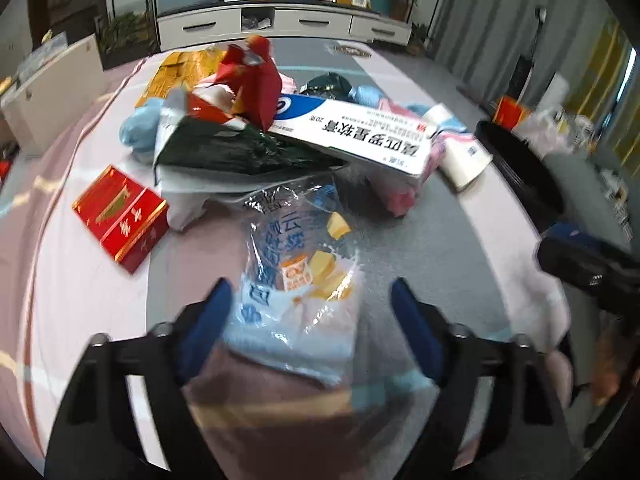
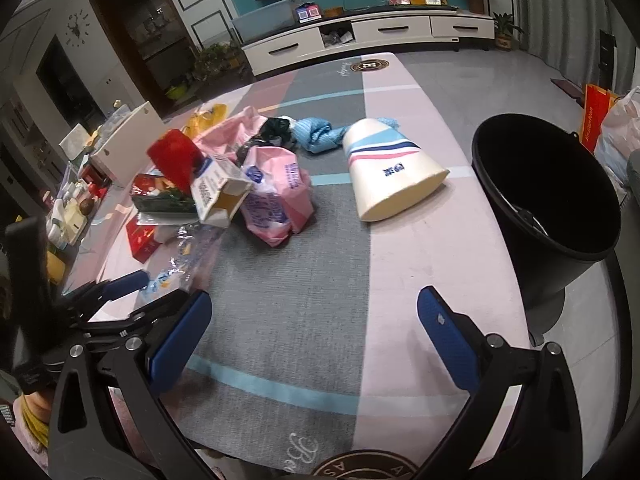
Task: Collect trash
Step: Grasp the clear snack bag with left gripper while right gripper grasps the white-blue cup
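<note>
Straddling the clear plastic wrapper (image 1: 296,264) on the table (image 2: 420,264), the left hand-held gripper (image 1: 312,304) gapes wide; crinkly, light, slippery, it wants pinching at a bunched fold. The right hand-held gripper (image 2: 316,320) hangs wide, empty.

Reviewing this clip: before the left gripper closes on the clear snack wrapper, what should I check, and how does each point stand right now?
1. Left gripper open wide enough: ok, the blue fingers stand apart.
2. Clear snack wrapper between those fingers: ok, its near end lies in the gap.
3. Wrapper free of the pile: cannot tell; its far end reaches up to the dark green bag.
4. Red box out of the closing path: ok, it sits off to the left.
5. Black bin ready to receive: ok, its mouth is open beside the table.
6. Right gripper out of the way: ok, open and holding nothing.
</note>
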`<state>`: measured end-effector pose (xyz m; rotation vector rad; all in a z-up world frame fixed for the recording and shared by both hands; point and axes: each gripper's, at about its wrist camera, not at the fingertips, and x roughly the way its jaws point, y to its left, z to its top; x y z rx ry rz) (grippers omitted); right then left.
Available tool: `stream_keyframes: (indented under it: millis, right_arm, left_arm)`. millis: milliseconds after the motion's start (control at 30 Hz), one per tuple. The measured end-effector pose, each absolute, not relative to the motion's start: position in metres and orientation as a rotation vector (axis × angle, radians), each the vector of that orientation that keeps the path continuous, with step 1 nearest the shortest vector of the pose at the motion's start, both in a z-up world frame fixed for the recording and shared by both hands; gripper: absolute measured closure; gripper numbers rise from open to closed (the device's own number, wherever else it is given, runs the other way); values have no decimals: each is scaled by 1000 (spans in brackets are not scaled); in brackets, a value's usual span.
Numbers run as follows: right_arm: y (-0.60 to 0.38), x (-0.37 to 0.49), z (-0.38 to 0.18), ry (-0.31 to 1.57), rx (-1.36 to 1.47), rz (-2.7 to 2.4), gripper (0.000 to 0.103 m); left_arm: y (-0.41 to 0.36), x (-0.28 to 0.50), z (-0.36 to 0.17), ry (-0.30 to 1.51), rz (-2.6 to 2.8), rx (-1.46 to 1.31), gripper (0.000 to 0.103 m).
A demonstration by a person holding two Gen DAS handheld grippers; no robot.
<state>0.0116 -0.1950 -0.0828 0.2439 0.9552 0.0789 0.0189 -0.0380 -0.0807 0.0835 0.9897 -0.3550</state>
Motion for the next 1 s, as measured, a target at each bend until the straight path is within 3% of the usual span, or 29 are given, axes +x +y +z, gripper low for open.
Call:
stream_keyframes:
  millis: [33, 67, 267, 333, 767, 867, 1000]
  right_arm:
    - [-197, 12, -83, 957, 245, 75, 3]
    - [-199, 12, -84, 947, 251, 75, 3]
    - [-222, 31, -81, 892, 247, 17, 3]
    - [-228, 43, -80, 871, 213, -4, 3]
    - [-290, 121, -121, 964, 388, 24, 10]
    - [-291, 119, -126, 970, 410, 49, 21]
    - [-285, 111, -124, 943, 444, 110, 43]
  left_arm:
    - [-40, 21, -83, 993, -351, 100, 44]
    - [-41, 23, -84, 994, -349, 108, 50]
    - [-31, 17, -81, 987, -381, 97, 85]
    - [-24, 13, -76, 1011, -457, 31, 89]
    - [-8, 0, -23, 946, -690, -166, 91]
    - [-17, 1, -21, 936, -686, -147, 91]
    - [-18, -4, -15, 926, -697, -149, 91]
